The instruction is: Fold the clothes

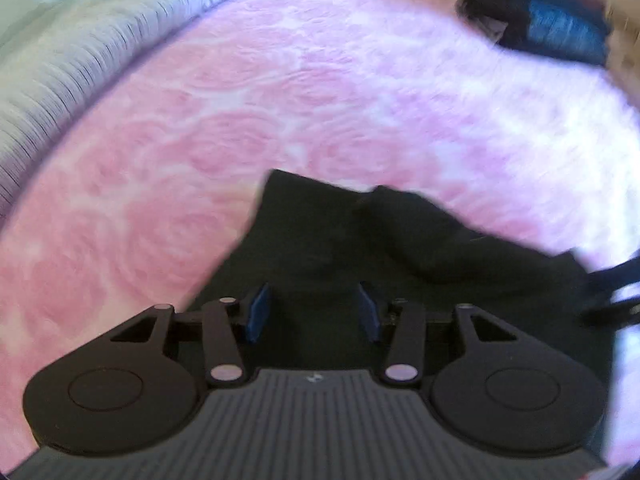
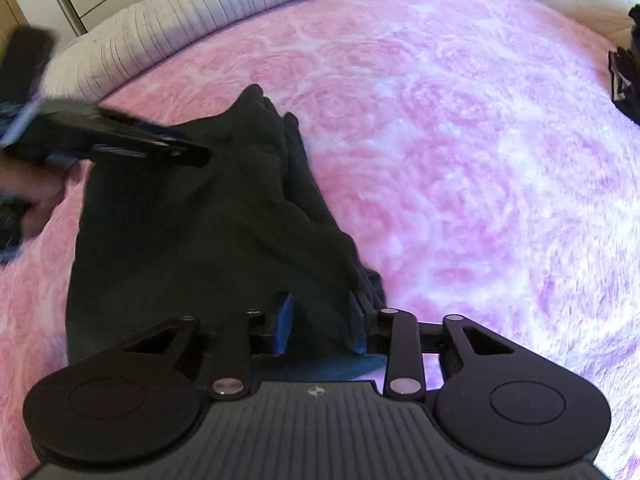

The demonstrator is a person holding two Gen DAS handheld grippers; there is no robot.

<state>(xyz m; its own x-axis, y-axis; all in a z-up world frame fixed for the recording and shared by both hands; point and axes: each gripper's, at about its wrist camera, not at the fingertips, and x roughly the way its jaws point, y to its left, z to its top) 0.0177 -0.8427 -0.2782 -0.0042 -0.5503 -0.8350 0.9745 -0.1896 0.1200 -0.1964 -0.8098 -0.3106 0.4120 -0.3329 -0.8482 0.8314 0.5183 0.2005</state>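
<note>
Pink bedspread point(image 2: 460, 160) under a dark garment point(image 2: 200, 220).
Left gripper point(image 1: 316, 310) and right gripper point(image 2: 320, 324): jaws parted above the cloth.

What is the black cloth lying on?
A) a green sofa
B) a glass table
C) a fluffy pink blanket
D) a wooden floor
C: the black cloth lies spread on a fluffy pink blanket with a rose pattern that covers the bed on all sides of it.

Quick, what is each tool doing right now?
Left tool: open, nothing gripped, over the black fabric garment.
Right tool: open, also above it.
</note>
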